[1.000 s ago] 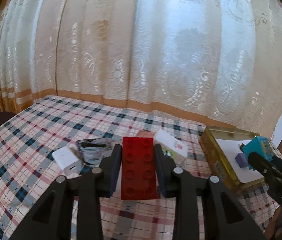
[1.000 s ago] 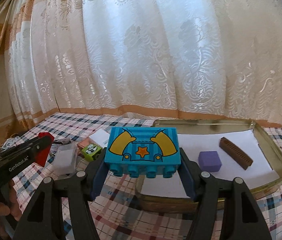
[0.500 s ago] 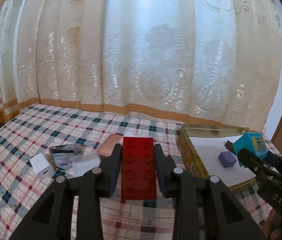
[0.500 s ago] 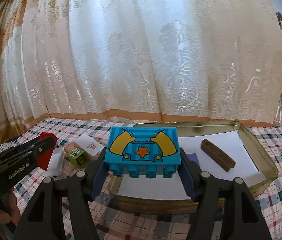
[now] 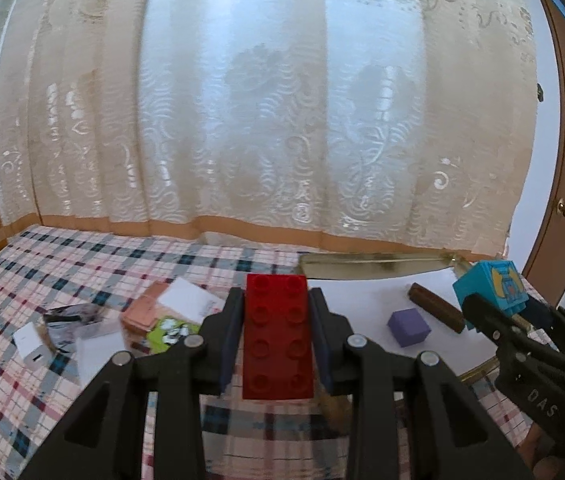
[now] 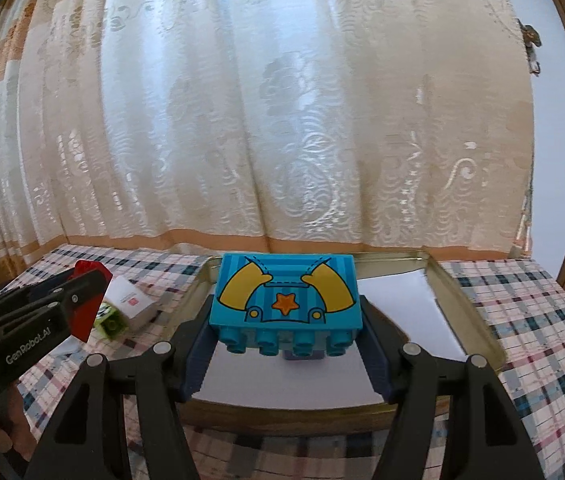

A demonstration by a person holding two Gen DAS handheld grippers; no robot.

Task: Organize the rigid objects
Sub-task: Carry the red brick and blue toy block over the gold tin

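In the right wrist view the blue brick (image 6: 286, 300) hides most of what lies behind and below it — only a sliver of the purple cube (image 6: 305, 356) peeps out under its studs, and the brown bar is not seen there at all. In the left wrist view the small things to the left of the left tongs (image 5: 276, 334) are blurred: a white charger (image 5: 33, 345), a pink card (image 5: 144, 312), a green block (image 5: 168, 330) half covered by a finger.

The left tongs pinch the red brick (image 5: 277, 334) lengthwise between both fingers, studs up, above the checked cloth (image 5: 82, 264). The right tongs (image 6: 286, 330) clamp the blue brick by its ends, held over the paper-lined tin tray (image 6: 466, 312). In the tray, ahead and right of the left tongs, the purple cube (image 5: 408, 327) sits near the brown bar (image 5: 436, 307) — apart, not touching.
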